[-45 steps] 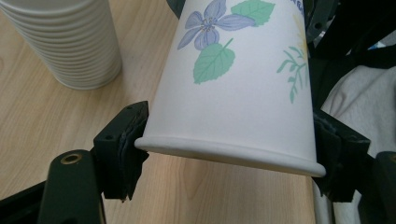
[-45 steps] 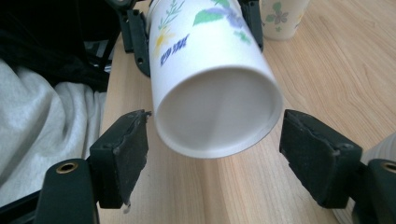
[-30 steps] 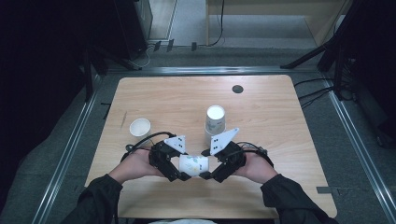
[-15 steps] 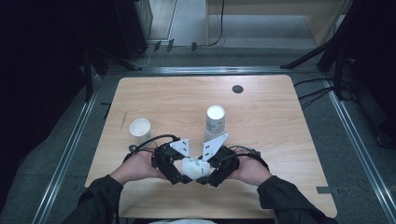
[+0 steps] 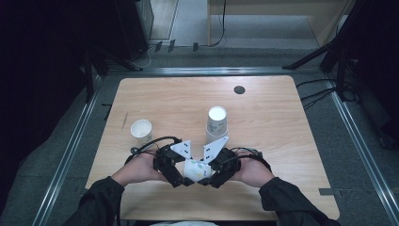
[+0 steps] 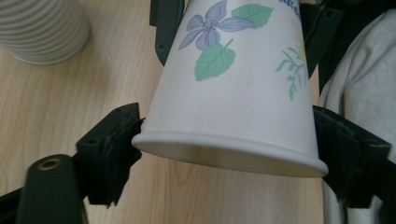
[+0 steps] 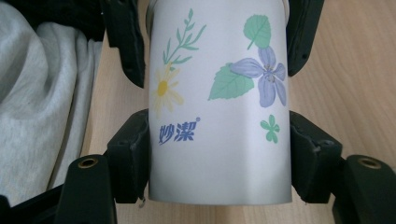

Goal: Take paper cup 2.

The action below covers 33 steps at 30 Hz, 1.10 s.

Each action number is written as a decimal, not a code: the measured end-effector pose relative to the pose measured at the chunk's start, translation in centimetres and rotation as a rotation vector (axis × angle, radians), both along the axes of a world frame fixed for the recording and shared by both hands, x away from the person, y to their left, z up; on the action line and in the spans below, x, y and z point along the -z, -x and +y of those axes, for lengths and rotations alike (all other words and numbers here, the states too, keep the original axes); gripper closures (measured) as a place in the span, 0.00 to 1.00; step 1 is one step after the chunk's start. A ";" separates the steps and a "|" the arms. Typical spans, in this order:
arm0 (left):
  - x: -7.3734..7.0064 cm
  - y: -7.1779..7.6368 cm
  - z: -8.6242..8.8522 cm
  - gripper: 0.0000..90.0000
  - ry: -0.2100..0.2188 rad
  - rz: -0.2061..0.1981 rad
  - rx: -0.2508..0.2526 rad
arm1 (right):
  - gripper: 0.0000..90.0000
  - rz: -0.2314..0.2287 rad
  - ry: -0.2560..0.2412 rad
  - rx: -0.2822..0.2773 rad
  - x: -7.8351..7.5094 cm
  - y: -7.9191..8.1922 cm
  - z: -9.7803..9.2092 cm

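We have the flowered paper cup at lower centre of the high view, above the table, left gripper clamped at its rim end, right gripper clamped at its base end. Probably mid-transfer; cup stack and ribbed cup untouched.

1. We see both grippers, left gripper and right gripper, sit nearer the counter's front edge than a second ago.
2. The flowered paper cup between them comes back with them, farther from the upside-down cup.
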State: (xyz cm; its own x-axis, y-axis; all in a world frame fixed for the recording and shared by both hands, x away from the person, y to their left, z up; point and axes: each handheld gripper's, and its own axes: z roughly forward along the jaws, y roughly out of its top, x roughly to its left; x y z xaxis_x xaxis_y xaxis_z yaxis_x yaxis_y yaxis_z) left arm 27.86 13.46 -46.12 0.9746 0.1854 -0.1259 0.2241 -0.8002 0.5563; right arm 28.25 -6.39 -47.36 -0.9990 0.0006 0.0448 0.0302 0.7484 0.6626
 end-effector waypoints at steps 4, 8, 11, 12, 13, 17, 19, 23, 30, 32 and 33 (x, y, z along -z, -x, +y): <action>-0.6 -0.3 0.6 0.14 0.045 -0.009 -0.022 | 0.37 -0.005 -0.028 0.019 -0.5 -0.2 -0.6; -0.9 -0.5 1.1 0.14 0.088 -0.001 -0.041 | 0.37 -0.007 -0.076 0.041 -1.2 -0.5 -1.4; -1.0 -0.6 1.3 0.14 0.114 0.006 -0.049 | 0.37 0.001 -0.109 0.055 -1.6 -0.7 -1.8; -1.0 -0.6 1.3 0.14 0.120 0.007 -0.054 | 0.37 0.004 -0.126 0.059 -1.7 -0.7 -2.0; -1.1 -0.6 1.4 0.14 0.126 0.008 -0.054 | 0.37 0.013 -0.143 0.060 -1.9 -0.8 -2.2; -1.6 -0.7 1.7 0.14 0.205 0.033 -0.070 | 0.37 0.043 -0.210 0.060 -2.4 -1.0 -2.6; -1.9 -0.6 1.9 0.14 0.252 0.047 -0.071 | 0.37 0.046 -0.231 0.060 -2.6 -0.9 -2.8; -2.3 -0.6 2.0 0.15 0.291 0.044 -0.067 | 0.37 0.061 -0.266 0.057 -2.9 -0.9 -2.9; -2.6 -0.7 2.3 0.16 0.378 0.066 -0.084 | 0.37 0.082 -0.288 0.051 -2.9 -0.9 -2.8; -2.6 -0.8 2.5 0.16 0.404 0.080 -0.088 | 0.37 0.084 -0.290 0.047 -2.8 -0.9 -2.7; -2.6 -0.8 2.5 0.16 0.410 0.081 -0.090 | 0.37 0.089 -0.293 0.046 -2.8 -0.8 -2.6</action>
